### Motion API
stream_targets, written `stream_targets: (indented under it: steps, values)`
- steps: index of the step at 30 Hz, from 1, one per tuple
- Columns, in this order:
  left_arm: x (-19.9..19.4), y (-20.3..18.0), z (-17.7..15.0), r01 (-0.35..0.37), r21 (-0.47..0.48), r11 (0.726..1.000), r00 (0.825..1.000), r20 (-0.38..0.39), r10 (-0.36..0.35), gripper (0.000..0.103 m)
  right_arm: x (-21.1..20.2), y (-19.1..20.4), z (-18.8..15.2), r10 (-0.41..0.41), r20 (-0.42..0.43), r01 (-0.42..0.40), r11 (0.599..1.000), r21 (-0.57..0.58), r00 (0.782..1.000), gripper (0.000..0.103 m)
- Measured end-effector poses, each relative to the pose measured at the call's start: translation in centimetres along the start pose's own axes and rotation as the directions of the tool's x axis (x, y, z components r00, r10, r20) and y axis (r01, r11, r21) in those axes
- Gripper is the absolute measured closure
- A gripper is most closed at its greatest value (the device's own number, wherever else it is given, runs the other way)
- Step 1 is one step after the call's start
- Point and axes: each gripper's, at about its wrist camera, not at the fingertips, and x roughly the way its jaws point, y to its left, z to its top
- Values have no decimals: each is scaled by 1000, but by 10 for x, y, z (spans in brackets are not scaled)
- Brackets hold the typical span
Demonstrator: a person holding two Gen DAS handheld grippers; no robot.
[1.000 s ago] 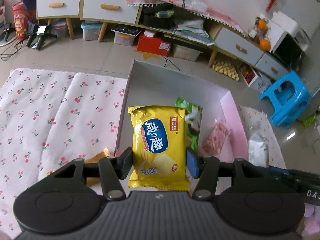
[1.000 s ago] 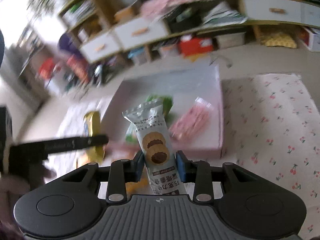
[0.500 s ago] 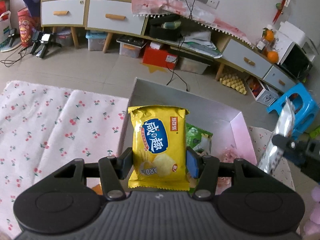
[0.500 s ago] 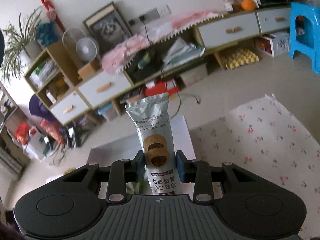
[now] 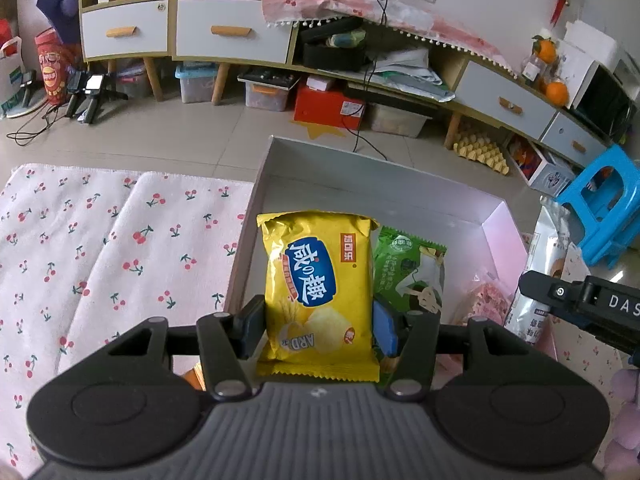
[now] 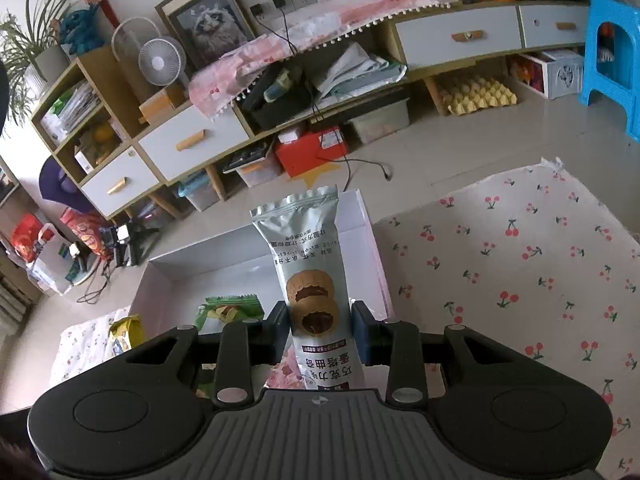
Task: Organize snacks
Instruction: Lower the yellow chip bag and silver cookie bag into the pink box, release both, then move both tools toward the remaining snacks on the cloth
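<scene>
My left gripper [image 5: 318, 330] is shut on a yellow chip bag [image 5: 318, 280], held upright over the near left corner of the open pink box [image 5: 500, 224]. Inside the box lie a green snack packet [image 5: 404, 268] and a pink packet [image 5: 486, 296]. My right gripper [image 6: 320, 328] is shut on a silver cookie packet [image 6: 310, 272], upright above the box's [image 6: 370, 240] near right side. In the left wrist view the right gripper [image 5: 536, 292] and its cookie packet [image 5: 542, 264] show at the right edge. The green packet [image 6: 230, 310] and the yellow bag [image 6: 126, 334] show in the right wrist view.
The box rests on a white cherry-print cloth [image 5: 100, 256] that spreads to both sides [image 6: 520, 264]. Beyond lie the tiled floor, a long low cabinet [image 5: 232, 36] with drawers, storage bins beneath it and a blue stool [image 5: 604, 204] at the right.
The right gripper with the cookie packet swung round and sank toward the box's right side. The left view shifted a little; both grips are unchanged.
</scene>
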Motion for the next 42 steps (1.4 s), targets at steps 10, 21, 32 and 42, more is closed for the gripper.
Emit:
stream_targets:
  steps: [10, 21, 32, 42]
  values:
    - [-11, -3, 1, 6, 5, 1000, 1000, 29, -6, 29, -9, -8, 7, 31, -21, -29, 998, 63, 999, 50]
    - [-38, 4, -6, 23, -39, 999, 1000, 3, -23, 24, -45, -8, 11, 28, -27, -27, 999, 41, 999, 40]
    - [-78, 4, -17, -7, 28, 1000, 1000, -2, 7, 13, -91, -2, 3, 14, -67, -18, 998, -56, 998, 25]
    - [-113, 10, -35, -41, 105, 994, 999, 3, 41, 4, -113, -2, -29, 14, -117, -28, 993, -118, 993, 18]
